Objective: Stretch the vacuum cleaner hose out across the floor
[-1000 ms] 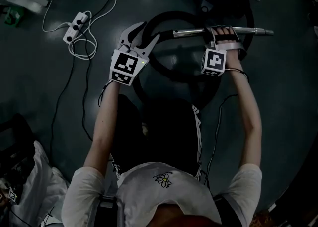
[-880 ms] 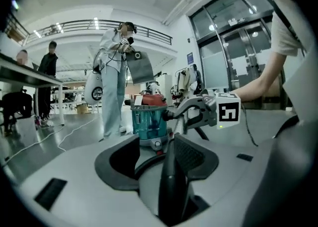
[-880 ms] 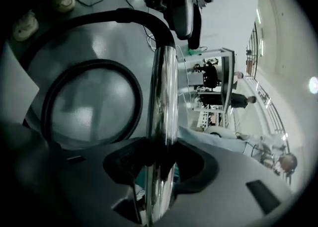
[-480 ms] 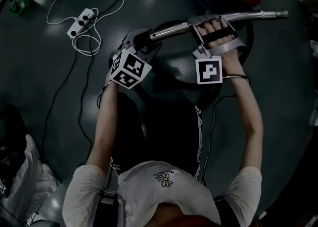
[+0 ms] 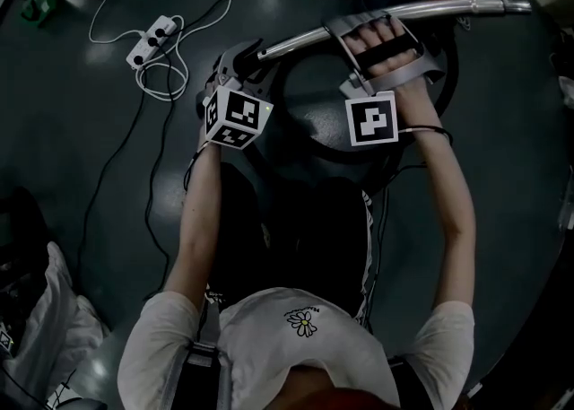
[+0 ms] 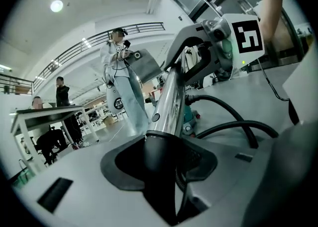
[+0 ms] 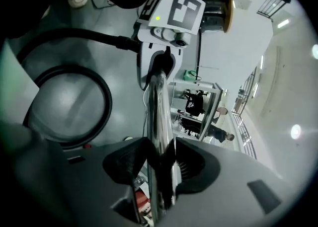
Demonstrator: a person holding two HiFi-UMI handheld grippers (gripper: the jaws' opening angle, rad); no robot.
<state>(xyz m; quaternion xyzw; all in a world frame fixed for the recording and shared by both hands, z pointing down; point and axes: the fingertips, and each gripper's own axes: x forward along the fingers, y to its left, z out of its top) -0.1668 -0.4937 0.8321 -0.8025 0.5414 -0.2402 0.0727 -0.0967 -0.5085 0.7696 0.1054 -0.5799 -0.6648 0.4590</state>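
Head view: the left hand-held gripper (image 5: 244, 58) sits at the near end of a metal wand (image 5: 466, 6), which runs across above the floor (image 5: 90, 175) toward the upper right. The right hand-held gripper (image 5: 381, 22) is on the same wand, farther along it, and the two are well apart. The vacuum cleaner hose (image 5: 314, 150) lies on the floor below both hand-held grippers, curled in a loop, not stretched out. A white power strip (image 5: 151, 40) with its cable lies on the floor to the left.

Left gripper view: the jaws are closing, partly spread, with the dark cuff (image 6: 159, 154) at the wand's end seated between the notched pads. The pads look to bear on it from both sides. The bright wand rises away from the cuff to the right hand-held gripper. Black hose arcs over the floor on the right.

Right gripper view: the jaws stand partly spread and pinch the wand, its shiny tube pressed between the two dark pads. The hose loop lies on the floor at the left.
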